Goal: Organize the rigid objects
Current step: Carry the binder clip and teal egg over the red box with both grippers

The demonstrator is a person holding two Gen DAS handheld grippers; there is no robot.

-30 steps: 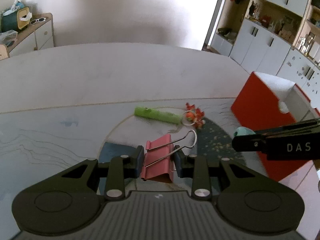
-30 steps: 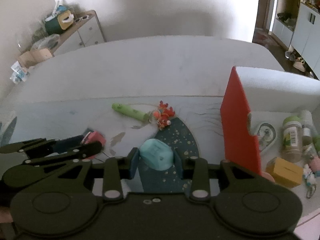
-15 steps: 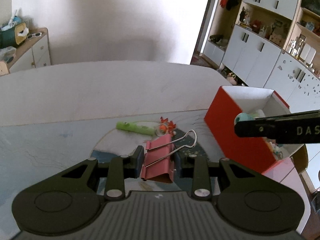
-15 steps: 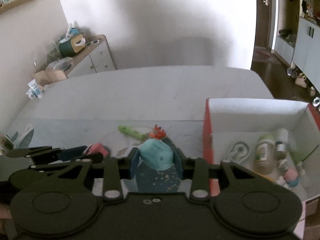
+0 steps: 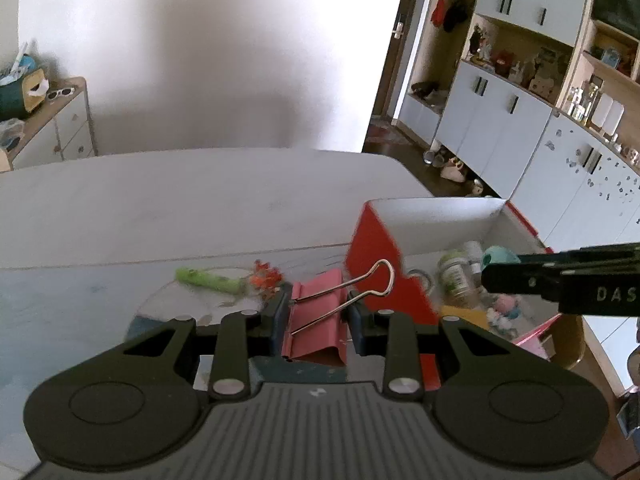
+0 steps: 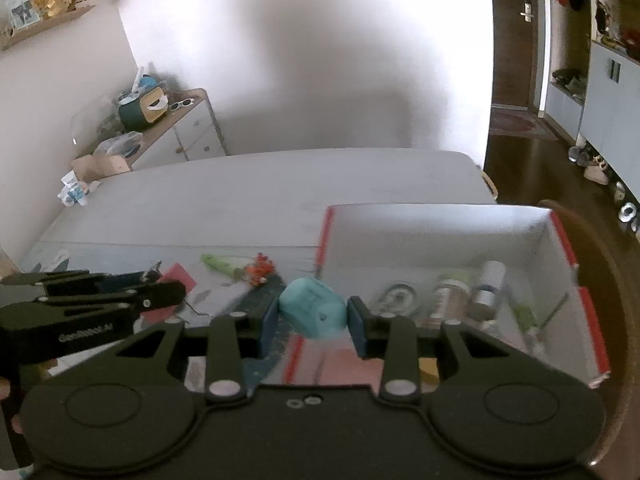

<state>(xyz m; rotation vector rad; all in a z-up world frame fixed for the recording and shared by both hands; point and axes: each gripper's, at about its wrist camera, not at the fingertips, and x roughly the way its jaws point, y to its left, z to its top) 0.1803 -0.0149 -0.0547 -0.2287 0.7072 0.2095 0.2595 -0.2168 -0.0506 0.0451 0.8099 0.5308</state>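
My left gripper [image 5: 318, 316] is shut on a pink binder clip [image 5: 316, 320] whose wire handles stick up to the right; it hangs above the table just left of the red box [image 5: 376, 248]. My right gripper [image 6: 313, 316] is shut on a teal block [image 6: 313, 314] and hovers over the near left part of the red box [image 6: 440, 224], which is white inside. In the left wrist view the right gripper [image 5: 490, 268] reaches in from the right over the box with the teal block [image 5: 498, 256] at its tip. The left gripper [image 6: 176, 290] shows at the left of the right wrist view.
Inside the box lie a spice jar [image 6: 444, 300], a small bottle [image 6: 488, 288], a tape dispenser [image 6: 394, 298] and other small items. On the patterned mat [image 5: 80, 300] rest a green pen-like toy [image 5: 208, 278] and an orange keychain [image 5: 266, 274]. Cabinets [image 5: 500, 128] stand to the right.
Both grippers rose and moved right toward the red box with their objects held. The box's inside has come into view, and the right gripper now hangs over it.
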